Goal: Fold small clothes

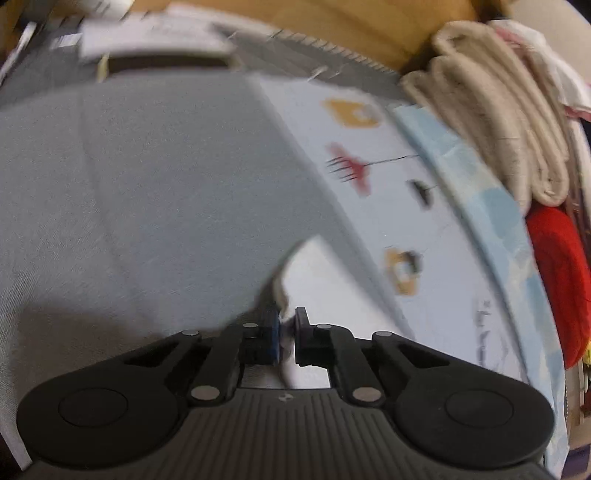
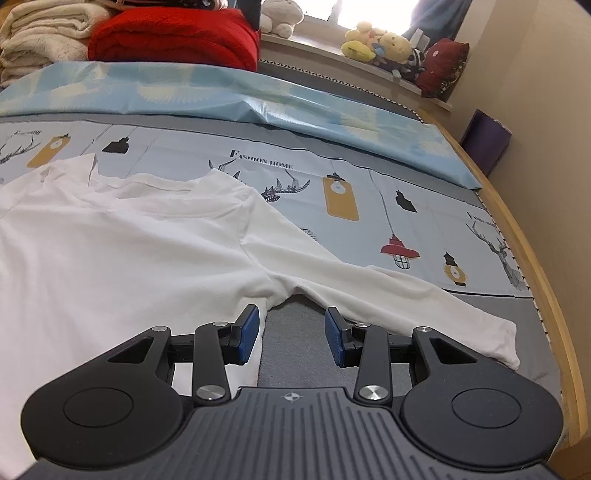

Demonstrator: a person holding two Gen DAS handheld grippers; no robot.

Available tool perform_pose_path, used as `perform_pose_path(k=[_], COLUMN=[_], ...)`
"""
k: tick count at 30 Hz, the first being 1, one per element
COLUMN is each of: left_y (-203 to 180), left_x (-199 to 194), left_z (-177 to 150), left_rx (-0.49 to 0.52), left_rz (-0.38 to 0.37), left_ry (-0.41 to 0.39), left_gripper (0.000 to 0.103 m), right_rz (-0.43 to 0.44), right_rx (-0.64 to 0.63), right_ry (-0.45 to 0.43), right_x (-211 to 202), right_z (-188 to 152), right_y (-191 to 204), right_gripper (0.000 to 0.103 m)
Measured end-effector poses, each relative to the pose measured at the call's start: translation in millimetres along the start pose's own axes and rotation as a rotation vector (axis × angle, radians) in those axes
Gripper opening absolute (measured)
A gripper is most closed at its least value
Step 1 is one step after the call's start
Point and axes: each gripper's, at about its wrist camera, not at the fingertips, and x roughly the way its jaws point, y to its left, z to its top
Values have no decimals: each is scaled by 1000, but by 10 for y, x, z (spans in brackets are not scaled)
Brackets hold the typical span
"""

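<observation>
A white long-sleeved shirt [image 2: 129, 240] lies spread flat on the patterned bed sheet [image 2: 369, 166], one sleeve [image 2: 406, 295] stretching to the right. My right gripper [image 2: 291, 332] stands open just in front of the armpit, one blue pad [image 2: 249, 330] over the shirt's side edge, the other by the sleeve, and only grey sheet between them. In the blurred left wrist view the same shirt [image 1: 147, 184] fills the left side and looks greyish. My left gripper [image 1: 286, 328] is shut on a pinched edge of that fabric, which rises from the pads.
Folded beige blankets [image 2: 40, 33] and a red blanket [image 2: 177, 37] are stacked at the bed's far side, behind a light blue quilt [image 2: 221, 92]. Plush toys [image 2: 380, 46] line the window ledge. The wooden bed edge [image 2: 535, 258] curves along the right.
</observation>
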Motion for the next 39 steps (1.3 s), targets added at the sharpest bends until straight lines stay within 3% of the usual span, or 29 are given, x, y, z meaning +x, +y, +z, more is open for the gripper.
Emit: perform_pose_path(k=[4,7,12,15,17,20,25,29,32,33,34,36,39], left_y=[-673,-1308,-2331,-2796,-3063,-3500,-4039,-4447,-4673,-4711,-4720,-4678,-4493], left_x=[-457,-747,-1140,-1222,-1161,-993,-892,-987,-972,-942,-928,-953,-807], left_z=[-82,-316,-1131,-1830,-2302,-2971,-3677,-4108,-4373,-4430,-4450,-4360,-4004], left_rx=[103,194,326,361,391,467,510,574,653,678,703,733,689], left_rz=[-98,-155,-264,-369,-411,-414,-460,-633,-765,-784,-795,-747,-653], left_ry=[-93,-90,-2,58,127,226,297,335,467,525,549,474,416], left_gripper=[7,7,7,7,7,7,7,7,13,24,29,29,29], right_rz=[10,25,60,89,99,132,125,126,139,148,160,191,238], right_rx=[30,63,96,139,150,199,174,219,246,257,272,306,345], right_ry=[-12,-18,-19,-30,4,-23,30,57,56,54,51,50,67], right_x=[-50,-83,-121,-138,-118,-169,-75,32,111,135,161,226,351], right_z=[-20,-46,-158,-270,-347,-497,-697,-736,-715,-696,-674,-621,-527], right_y=[-52,-109,-196,-267,-303,-404,-504,-643,-672,-668,-661,-630,-527], right_gripper=[40,40,40,38,8,7,7,7,7,8,8,8,9])
